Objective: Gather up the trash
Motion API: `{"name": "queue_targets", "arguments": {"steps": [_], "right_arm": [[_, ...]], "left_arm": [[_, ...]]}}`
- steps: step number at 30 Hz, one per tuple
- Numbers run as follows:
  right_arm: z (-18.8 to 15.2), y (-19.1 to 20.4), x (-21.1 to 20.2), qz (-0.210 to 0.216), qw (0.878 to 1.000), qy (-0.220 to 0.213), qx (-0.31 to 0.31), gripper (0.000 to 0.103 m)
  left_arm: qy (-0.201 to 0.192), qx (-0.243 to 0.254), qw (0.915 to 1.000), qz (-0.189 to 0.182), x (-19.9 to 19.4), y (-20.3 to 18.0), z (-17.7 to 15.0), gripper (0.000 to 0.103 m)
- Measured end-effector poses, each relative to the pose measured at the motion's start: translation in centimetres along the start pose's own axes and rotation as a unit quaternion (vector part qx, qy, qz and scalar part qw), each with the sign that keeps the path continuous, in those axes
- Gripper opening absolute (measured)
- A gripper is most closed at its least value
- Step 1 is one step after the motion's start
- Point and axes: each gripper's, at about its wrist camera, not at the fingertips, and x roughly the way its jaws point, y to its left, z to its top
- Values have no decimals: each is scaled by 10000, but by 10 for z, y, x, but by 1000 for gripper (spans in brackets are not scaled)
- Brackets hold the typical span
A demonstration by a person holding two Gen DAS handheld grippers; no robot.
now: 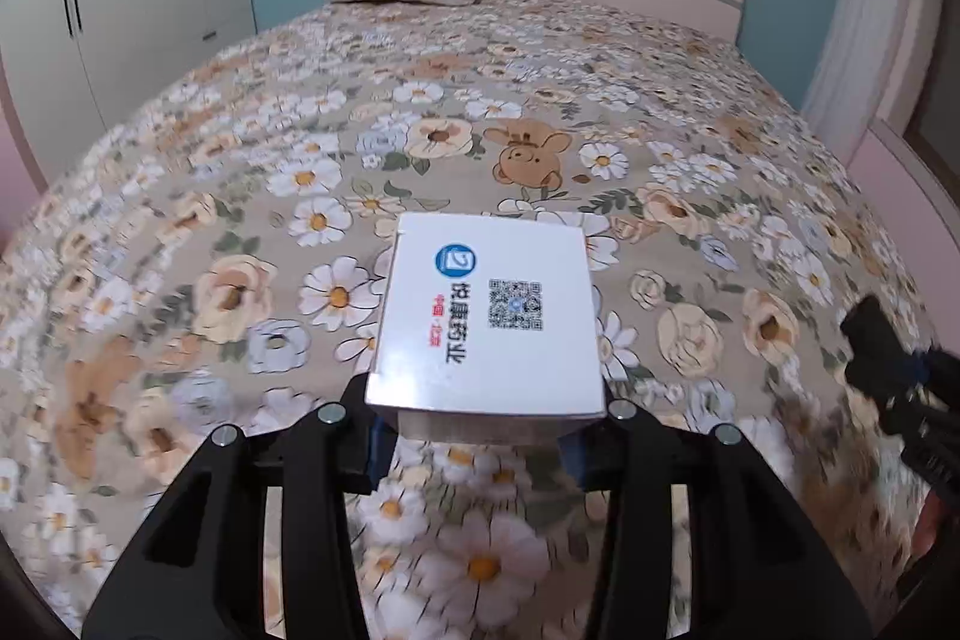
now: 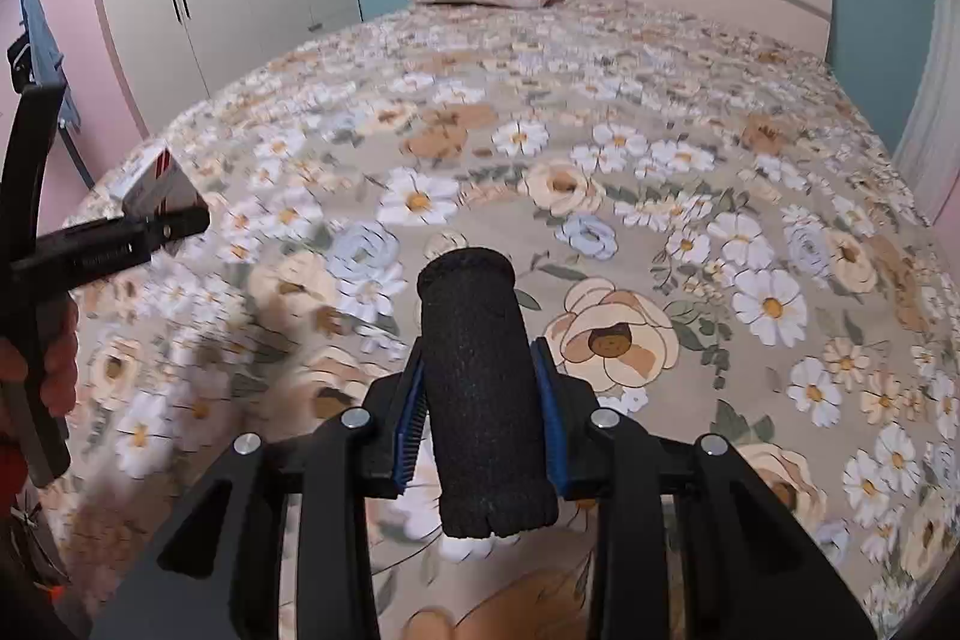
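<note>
Left wrist view shows the left gripper (image 1: pixel 486 436) holding a light, stiff box (image 1: pixel 489 316) by its near end, while the right gripper (image 2: pixel 480 412) squeezes a soft black roll (image 2: pixel 480 388).

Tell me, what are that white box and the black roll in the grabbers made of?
White box: probably thin glossy cardboard, with sharp folded edges, a printed logo and a soft sheen. Black roll: looks like matte foam, its surface rough and porous, with a split end; it could be a sleeve over something white.
</note>
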Motion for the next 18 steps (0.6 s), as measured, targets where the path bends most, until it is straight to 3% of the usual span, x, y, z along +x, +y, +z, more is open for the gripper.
{"name": "queue_targets", "arguments": {"steps": [11,18], "right_arm": [[3,39,-104,-96,9987,-426,-262,35],[-7,76,-183,-55,9963,-733,-455,35]], "left_arm": [[-305,272,9990,193,-128,-9,-13,44],[-415,260,9984,267,-208,-5,-39,44]]}}
